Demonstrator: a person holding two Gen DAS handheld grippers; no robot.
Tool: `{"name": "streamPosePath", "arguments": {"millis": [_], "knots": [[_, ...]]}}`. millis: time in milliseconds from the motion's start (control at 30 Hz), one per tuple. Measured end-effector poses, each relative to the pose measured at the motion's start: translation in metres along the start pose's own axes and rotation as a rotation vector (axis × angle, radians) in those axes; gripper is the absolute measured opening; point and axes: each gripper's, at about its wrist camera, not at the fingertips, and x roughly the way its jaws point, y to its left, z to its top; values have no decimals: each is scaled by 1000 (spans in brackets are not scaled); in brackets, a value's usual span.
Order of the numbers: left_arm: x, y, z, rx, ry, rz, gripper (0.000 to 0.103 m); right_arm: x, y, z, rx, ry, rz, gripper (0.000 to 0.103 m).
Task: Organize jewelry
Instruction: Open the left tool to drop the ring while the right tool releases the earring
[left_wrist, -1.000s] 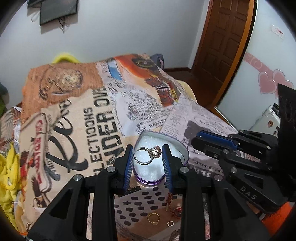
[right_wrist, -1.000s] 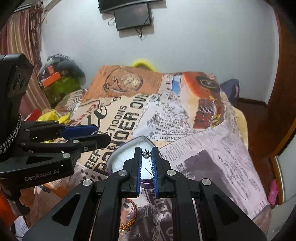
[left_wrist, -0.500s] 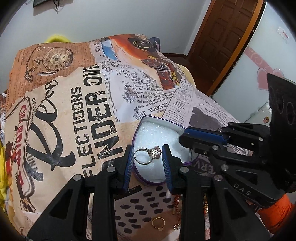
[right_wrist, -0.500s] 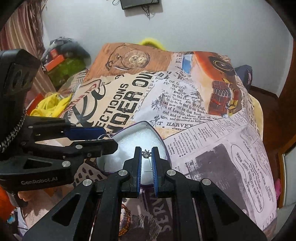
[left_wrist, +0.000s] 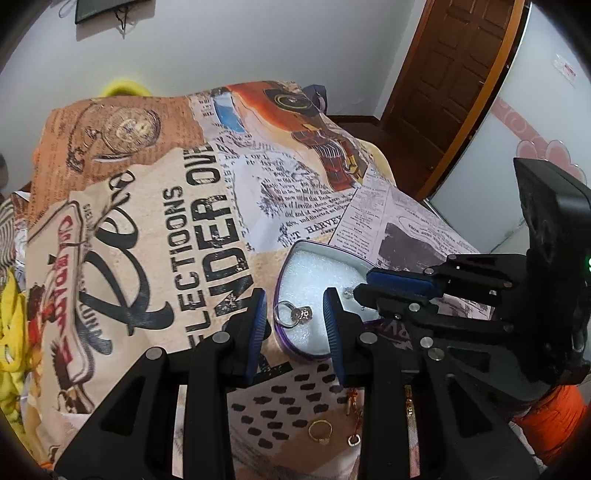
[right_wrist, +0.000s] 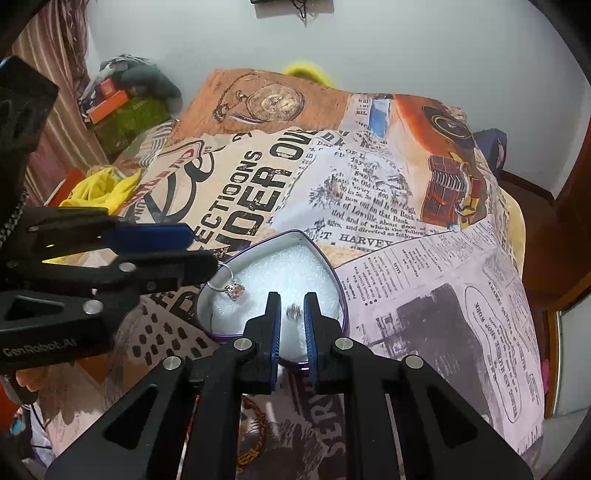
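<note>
My left gripper (left_wrist: 294, 318) gapes around the ring (left_wrist: 293, 314); it's light, hard, slippery, best pinched across its band.

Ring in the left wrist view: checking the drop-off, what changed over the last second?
The left gripper came down over the heart-shaped tin and let go: the ring now lies on the foam, clear of both fingers. The right gripper also lowered, small earring still between its fingers.

We see the tin (left_wrist: 295, 254) on the bed (left_wrist: 155, 229); the ring (left_wrist: 293, 314) lies in it, a stud (right_wrist: 294, 312) to its right.
</note>
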Motion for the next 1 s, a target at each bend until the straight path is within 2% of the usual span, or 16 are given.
{"name": "streamPosePath", "arguments": {"millis": [467,633,1000], "knots": [[-46,-11,-18,22,-35,67,32,-42,8,-2,22,-38,-27,15],[-57,-18,-38,31,-27,88,38,-58,12,-17,36,-56,-31,33],[-55,-30,-82,59,37,104,38,-69,20,-54,67,-47,-32,33]]}}
